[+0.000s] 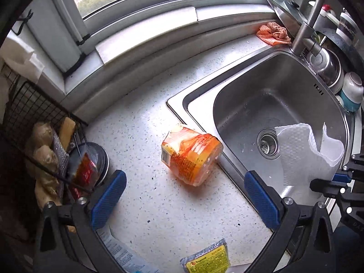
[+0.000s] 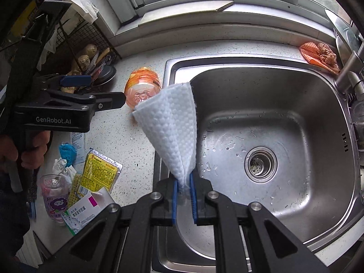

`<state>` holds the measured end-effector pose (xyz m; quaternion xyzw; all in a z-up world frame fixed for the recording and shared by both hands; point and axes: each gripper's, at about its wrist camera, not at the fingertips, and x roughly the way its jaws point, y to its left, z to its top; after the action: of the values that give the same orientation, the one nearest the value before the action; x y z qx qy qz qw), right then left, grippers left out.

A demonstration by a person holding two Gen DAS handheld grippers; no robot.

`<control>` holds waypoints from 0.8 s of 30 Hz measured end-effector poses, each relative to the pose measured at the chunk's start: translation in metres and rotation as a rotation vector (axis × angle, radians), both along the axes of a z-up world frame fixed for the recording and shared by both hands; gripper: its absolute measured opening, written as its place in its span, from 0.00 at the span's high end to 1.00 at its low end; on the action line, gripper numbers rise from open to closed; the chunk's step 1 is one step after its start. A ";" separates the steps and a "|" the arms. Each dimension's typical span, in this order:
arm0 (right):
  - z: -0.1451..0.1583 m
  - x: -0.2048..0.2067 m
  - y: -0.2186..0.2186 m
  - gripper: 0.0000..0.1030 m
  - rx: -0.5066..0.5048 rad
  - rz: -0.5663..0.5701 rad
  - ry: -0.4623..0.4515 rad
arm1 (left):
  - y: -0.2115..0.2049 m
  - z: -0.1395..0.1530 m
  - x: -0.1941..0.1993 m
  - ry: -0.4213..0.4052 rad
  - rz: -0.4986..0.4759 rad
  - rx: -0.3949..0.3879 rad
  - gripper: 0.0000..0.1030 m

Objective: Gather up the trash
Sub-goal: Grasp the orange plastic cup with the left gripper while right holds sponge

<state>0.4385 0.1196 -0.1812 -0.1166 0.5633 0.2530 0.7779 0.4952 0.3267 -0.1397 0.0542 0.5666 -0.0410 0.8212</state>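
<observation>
A crushed orange plastic bottle (image 1: 191,157) lies on its side on the speckled counter by the sink's left rim; it also shows in the right wrist view (image 2: 142,88). My left gripper (image 1: 185,195) is open and empty, hovering just short of the bottle. My right gripper (image 2: 183,192) is shut on a white paper towel (image 2: 170,127) and holds it up over the sink's left edge; the towel also shows in the left wrist view (image 1: 307,152). A yellow sachet (image 2: 99,173), a small pink bottle (image 2: 54,195), a pink-and-white carton (image 2: 88,207) and crumpled wrappers lie at the counter's front left.
The steel sink (image 2: 336,118) is wet, with its drain (image 2: 260,163) at the middle. An orange cloth (image 2: 320,55) lies behind it beside the faucet (image 1: 307,27). A black wire rack (image 1: 38,113) with ginger and utensils stands at the left. Bowls (image 1: 351,91) stand right of the sink.
</observation>
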 end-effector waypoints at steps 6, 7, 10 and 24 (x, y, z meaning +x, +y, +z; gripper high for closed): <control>-0.004 0.018 0.005 0.91 0.003 -0.036 0.025 | -0.002 -0.027 0.027 0.050 -0.084 0.002 0.00; -0.006 0.021 0.005 0.91 0.001 -0.038 0.025 | -0.003 -0.030 0.029 0.049 -0.093 0.005 0.00; -0.009 0.027 0.009 0.91 -0.008 -0.041 0.032 | -0.003 -0.036 0.036 0.034 -0.096 0.001 0.00; 0.008 0.032 0.029 0.91 -0.002 0.029 0.003 | -0.003 -0.032 0.014 0.012 -0.116 -0.018 0.46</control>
<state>0.4701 0.1482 -0.1736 -0.1252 0.5629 0.2636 0.7733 0.5093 0.3233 -0.1714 0.0796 0.5671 -0.0940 0.8144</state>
